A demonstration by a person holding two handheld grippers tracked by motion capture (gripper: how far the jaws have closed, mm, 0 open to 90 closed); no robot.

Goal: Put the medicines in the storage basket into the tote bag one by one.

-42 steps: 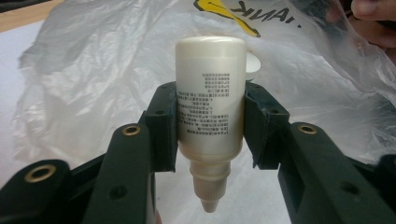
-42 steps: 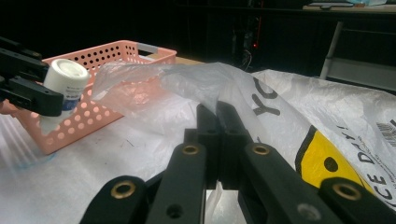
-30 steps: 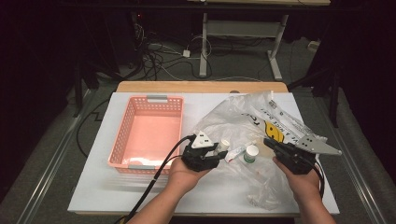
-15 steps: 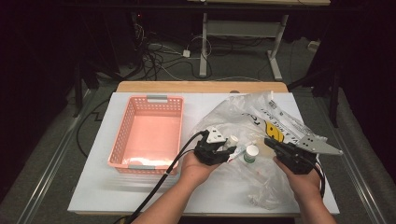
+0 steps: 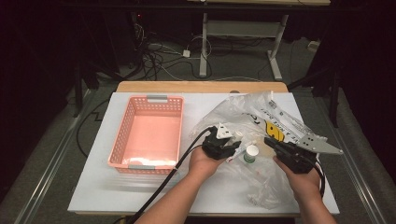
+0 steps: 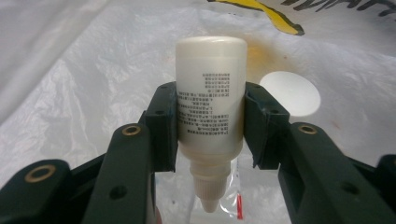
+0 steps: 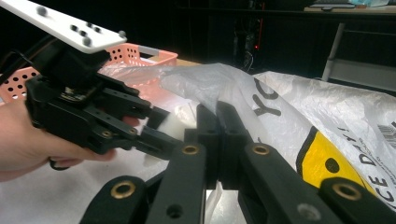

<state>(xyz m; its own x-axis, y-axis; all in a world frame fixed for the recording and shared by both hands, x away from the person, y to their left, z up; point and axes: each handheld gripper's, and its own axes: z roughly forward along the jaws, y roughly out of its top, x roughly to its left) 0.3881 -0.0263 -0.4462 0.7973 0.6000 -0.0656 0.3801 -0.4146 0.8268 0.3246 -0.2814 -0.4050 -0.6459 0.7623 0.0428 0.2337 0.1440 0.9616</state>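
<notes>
A small white dropper bottle [image 6: 210,102] with printed text, nozzle towards the camera, is clamped between the jaws of my left gripper [image 6: 210,128]. In the high view the left gripper [image 5: 233,143] hovers over a crumpled clear plastic bag [image 5: 261,114] with yellow and black print. My right gripper [image 5: 268,140] lies on the bag's right part, and in its own view the right gripper [image 7: 217,119] is shut on a fold of the bag [image 7: 299,107]. A little bottle with a white cap [image 5: 251,153] and green label stands between the two grippers.
A pink mesh basket [image 5: 122,135] sits on the left half of the white tabletop [image 5: 93,186] with nothing inside it. The left gripper's black cable [image 5: 163,186] trails to the front edge. Cables and desk legs lie on the dark floor behind.
My left gripper has moved right and slightly away from me, carrying the white bottle over the bag. The right gripper has stayed put.
</notes>
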